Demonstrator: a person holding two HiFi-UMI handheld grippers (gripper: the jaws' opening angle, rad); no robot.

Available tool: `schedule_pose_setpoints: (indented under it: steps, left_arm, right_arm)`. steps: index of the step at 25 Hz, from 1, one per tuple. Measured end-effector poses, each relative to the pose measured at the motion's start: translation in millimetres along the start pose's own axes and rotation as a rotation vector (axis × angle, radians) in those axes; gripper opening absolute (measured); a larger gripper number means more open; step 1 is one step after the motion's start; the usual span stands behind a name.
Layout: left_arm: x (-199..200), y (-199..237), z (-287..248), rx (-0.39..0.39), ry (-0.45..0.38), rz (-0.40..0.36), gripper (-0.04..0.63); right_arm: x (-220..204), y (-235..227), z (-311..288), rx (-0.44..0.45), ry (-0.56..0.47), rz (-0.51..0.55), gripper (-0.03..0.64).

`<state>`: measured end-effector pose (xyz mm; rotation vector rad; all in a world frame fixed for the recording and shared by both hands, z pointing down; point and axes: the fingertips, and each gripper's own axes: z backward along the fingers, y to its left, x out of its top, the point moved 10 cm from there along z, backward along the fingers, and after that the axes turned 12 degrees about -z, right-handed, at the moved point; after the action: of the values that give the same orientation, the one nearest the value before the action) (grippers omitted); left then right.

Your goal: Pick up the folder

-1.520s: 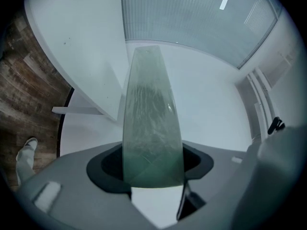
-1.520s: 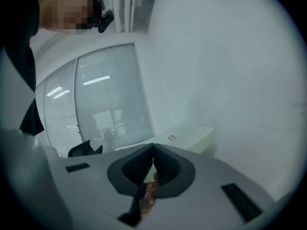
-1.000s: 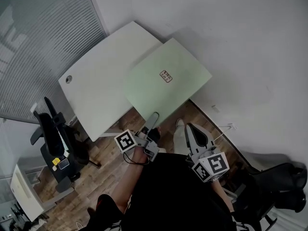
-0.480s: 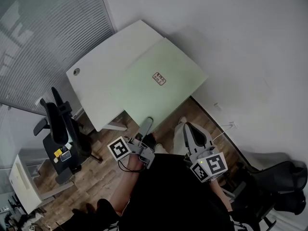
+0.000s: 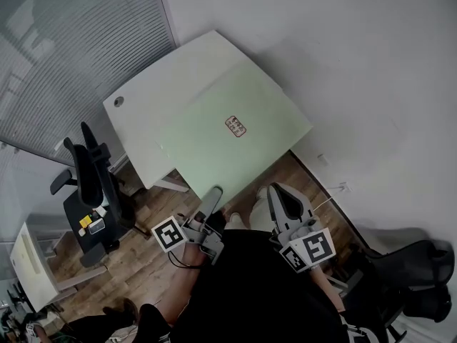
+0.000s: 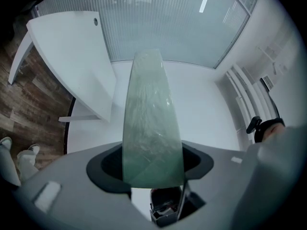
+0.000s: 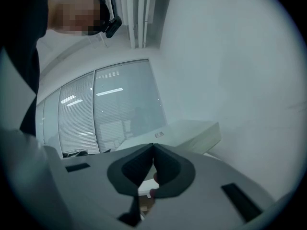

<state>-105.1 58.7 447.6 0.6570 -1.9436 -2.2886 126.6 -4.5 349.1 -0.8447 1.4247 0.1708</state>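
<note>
The folder [image 5: 235, 134] is a pale green translucent sheet with a small label. It hangs in the air over the white desk [image 5: 157, 98], with its near corner out over the floor. My left gripper [image 5: 213, 197] is shut on that near corner. In the left gripper view the folder [image 6: 151, 123] runs forward from between the spread dark pads [image 6: 103, 164]. My right gripper [image 5: 280, 200] is close to my body, apart from the folder. Its pads [image 7: 165, 169] meet with nothing between them.
A black office chair [image 5: 89, 184] stands left of the desk on the wood floor [image 5: 143, 256], with a low white cabinet [image 5: 28, 270] beyond it. Another black chair [image 5: 418, 277] is at the right. A glass wall with blinds [image 5: 71, 41] and a white wall [image 5: 357, 63] border the desk.
In the head view my left gripper has drifted left and lower with the folder still in it. The right gripper has shifted only a little. More of the desk shows beside the folder.
</note>
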Motion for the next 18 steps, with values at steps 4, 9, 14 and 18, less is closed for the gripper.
schedule_pose_setpoints:
  steps: [4, 9, 14, 18]
  left_arm:
    - [-3, -9, 12, -0.003, -0.021, -0.015, 0.284]
    - [-1, -6, 23, -0.007, -0.037, -0.009, 0.284]
    - [0, -4, 27, 0.001, -0.036, -0.014, 0.284]
    - [0, -4, 27, 0.0, -0.043, -0.008, 0.284]
  right_arm:
    - [5, 8, -3, 0.027, -0.026, 0.011, -0.002]
    - [-2, 19, -7, 0.044, -0.021, 0.019, -0.002]
    - [-4, 20, -15, 0.065, 0.002, 0.017, -0.002]
    - [-3, 23, -20, 0.087, 0.004, 0.028, -0.002]
